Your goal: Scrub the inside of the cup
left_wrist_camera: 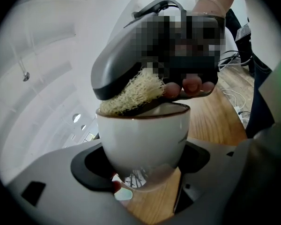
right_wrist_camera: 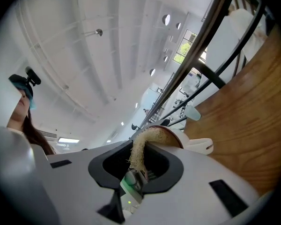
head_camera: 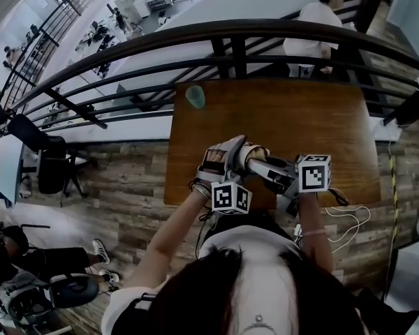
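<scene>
Two hand-held grippers meet at the centre of the head view, over the near edge of a wooden table (head_camera: 286, 117). Left gripper (left_wrist_camera: 141, 168): clamped on a white cup (left_wrist_camera: 143, 139) with a brown rim, its jaws pressing the cup's lower body from both sides — the cup is held clear of the table. Right gripper (right_wrist_camera: 139, 168): clenched on one end of a pale fibre scrubber (left_wrist_camera: 130, 92), whose free end lies across the cup's rim at its mouth. Writing: a dark mark on the cup's right flank, too small to read; each marker cube (head_camera: 231, 197) carries black-and-white square patterns. A pale green object (head_camera: 195, 96) stands at the table's far edge, upper centre.
</scene>
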`<state>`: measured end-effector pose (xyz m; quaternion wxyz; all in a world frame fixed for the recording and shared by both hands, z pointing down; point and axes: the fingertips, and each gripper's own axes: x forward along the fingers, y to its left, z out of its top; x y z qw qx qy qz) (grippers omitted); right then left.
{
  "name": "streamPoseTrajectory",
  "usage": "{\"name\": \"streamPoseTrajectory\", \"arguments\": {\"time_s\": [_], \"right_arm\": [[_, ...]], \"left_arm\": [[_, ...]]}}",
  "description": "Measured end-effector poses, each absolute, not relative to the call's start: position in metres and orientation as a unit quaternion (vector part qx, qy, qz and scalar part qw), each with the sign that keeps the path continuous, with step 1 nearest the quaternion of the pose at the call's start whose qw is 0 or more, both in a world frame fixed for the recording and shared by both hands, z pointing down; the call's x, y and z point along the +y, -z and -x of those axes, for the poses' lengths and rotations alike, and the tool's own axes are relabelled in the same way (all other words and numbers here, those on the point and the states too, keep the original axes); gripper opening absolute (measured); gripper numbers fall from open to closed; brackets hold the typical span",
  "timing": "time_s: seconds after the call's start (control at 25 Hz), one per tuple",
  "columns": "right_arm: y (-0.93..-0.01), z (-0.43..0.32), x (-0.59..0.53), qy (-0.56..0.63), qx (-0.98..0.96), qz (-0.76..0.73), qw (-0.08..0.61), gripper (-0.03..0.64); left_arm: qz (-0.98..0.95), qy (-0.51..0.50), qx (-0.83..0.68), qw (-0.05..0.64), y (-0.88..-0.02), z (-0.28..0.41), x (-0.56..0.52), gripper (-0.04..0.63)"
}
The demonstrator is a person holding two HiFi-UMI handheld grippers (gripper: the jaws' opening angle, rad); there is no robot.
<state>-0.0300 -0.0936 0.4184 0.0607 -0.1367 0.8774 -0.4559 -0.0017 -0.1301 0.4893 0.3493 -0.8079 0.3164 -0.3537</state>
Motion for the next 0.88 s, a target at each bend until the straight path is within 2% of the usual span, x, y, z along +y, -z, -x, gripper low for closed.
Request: {"name": "streamPoseTrajectory", "arguments": {"time_s": [0.24,0.48,0.88], "right_arm": [[-0.413,0.027,-0.098,0.495,0.852,0.119,0.122,0.082],[-0.415,0.024,-0.102,0.511,0.839,0.117,0.146,0.081],[-0.408,0.016,-0.11,0.552,0.797,0.105,0.224,0.081]], "left_arm": [[0.804,0.352,0.325,0.352,-0.488,0.003,-0.132,0.4],[0.803,0.349,0.332,0.351,-0.489,0.004,-0.135,0.4],[0.799,0.337,0.357,0.349,-0.482,0.005,-0.141,0.4]]}}
